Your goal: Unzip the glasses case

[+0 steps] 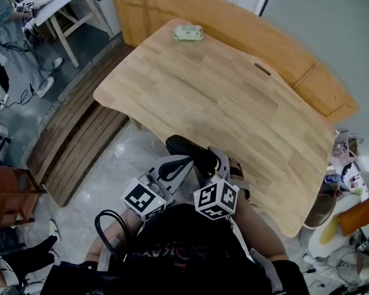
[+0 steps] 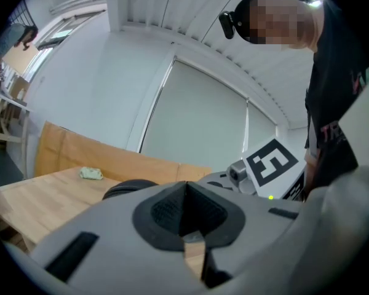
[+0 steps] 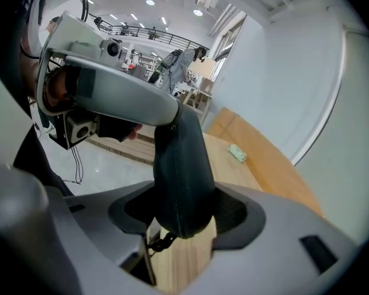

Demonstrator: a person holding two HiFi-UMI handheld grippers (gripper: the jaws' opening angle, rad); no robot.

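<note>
Most of the table (image 1: 234, 97) lies bare in head view. Glasses case (image 1: 189, 151) at its near edge, 6 o'clock; green packet (image 1: 189, 33) by far edge, 12.

Left gripper view: left gripper (image 2: 186, 217) jaws pressed together, nothing seen between them; case at 10.

Right gripper view: right gripper (image 3: 181, 217) jaws wide, clamping the case's end; open floor at 9.

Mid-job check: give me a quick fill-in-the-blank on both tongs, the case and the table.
1. The right tongs are clamped on the glasses case, whose colour is ____.
2. The left tongs are ____, with nothing visible between them.
3. On the far side of the wooden table lies a small packet, pale ____.
Missing words: black; shut; green.
</note>
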